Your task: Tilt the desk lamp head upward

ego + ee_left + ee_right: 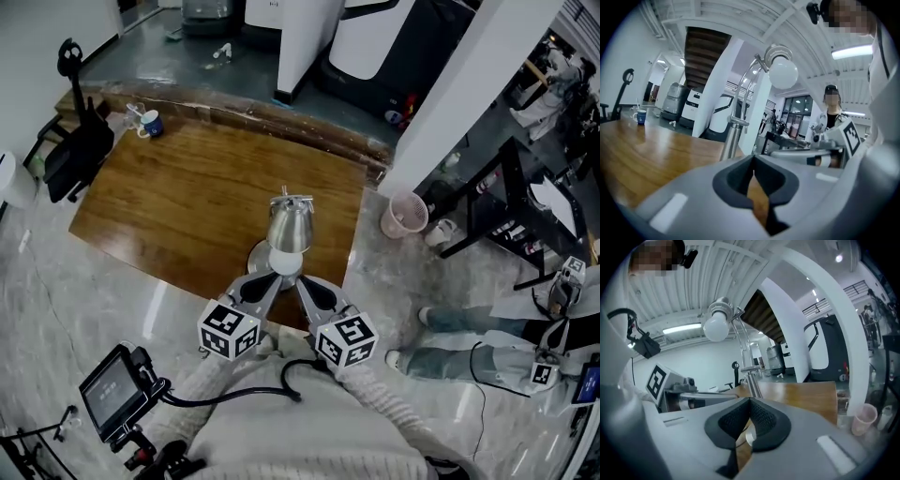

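Closest in, the left claw (273, 282) and right claw (303, 285) are both clenched with nothing in them, tips angled toward each other over the near edge of the counter (178, 202). Just past the tips, dead 12 o'clock, sits the desk lamp head (290, 223). Its long axis runs 12 to 6 in the head view, with the white bulb (285, 261) at the 6 end, aimed back at the person and downward. From the left gripper view it hangs up at 1 o'clock, from the right one at 11, so it's above and between both, neither clearly nearer. My guess is the bulb end has to swing up, so a claw should come at it from below. Behind it is the stem (732, 138), and a mug (150, 123) sits way off at 10 o'clock.
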